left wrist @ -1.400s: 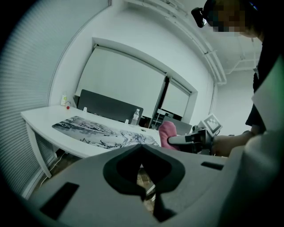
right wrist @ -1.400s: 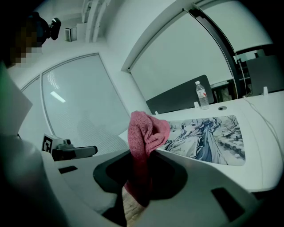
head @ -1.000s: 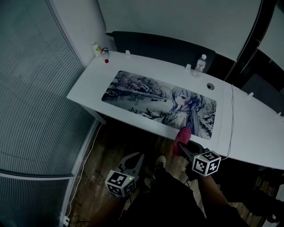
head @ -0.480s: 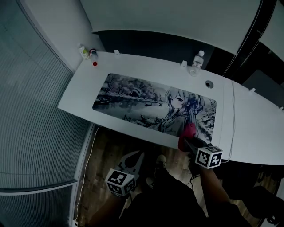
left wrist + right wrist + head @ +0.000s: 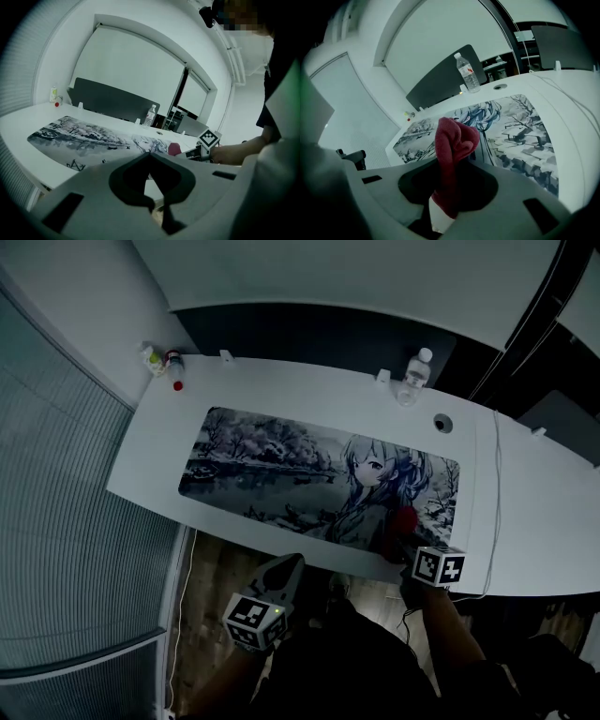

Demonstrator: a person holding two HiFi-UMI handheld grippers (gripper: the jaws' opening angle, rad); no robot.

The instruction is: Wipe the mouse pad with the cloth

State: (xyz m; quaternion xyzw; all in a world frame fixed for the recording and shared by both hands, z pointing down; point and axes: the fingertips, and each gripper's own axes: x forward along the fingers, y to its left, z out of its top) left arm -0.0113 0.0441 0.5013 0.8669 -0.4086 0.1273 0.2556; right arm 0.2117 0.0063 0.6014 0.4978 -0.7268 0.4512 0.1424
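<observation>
The long mouse pad (image 5: 309,474) printed with a grey winter scene and an anime figure lies along the white desk (image 5: 281,390). My right gripper (image 5: 405,538) is shut on a bunched red cloth (image 5: 402,522), which is at the pad's near right corner. In the right gripper view the red cloth (image 5: 453,139) stands up between the jaws, with the mouse pad (image 5: 511,126) just beyond. My left gripper (image 5: 287,566) hangs in front of the desk edge, lower than the top, shut and holding nothing. The left gripper view shows its jaws (image 5: 151,157) meeting and the mouse pad (image 5: 89,133) ahead.
A clear water bottle (image 5: 412,371) stands at the desk's back edge near a round cable hole (image 5: 443,423). Small bottles (image 5: 155,359) sit at the far left corner. A thin white cable (image 5: 491,493) runs across the desk right of the pad. A blind-covered glass wall (image 5: 66,521) runs along the left.
My right gripper has carried the red cloth forward from below the desk's front edge up to the pad's near right corner. The left gripper stays low and shut.
</observation>
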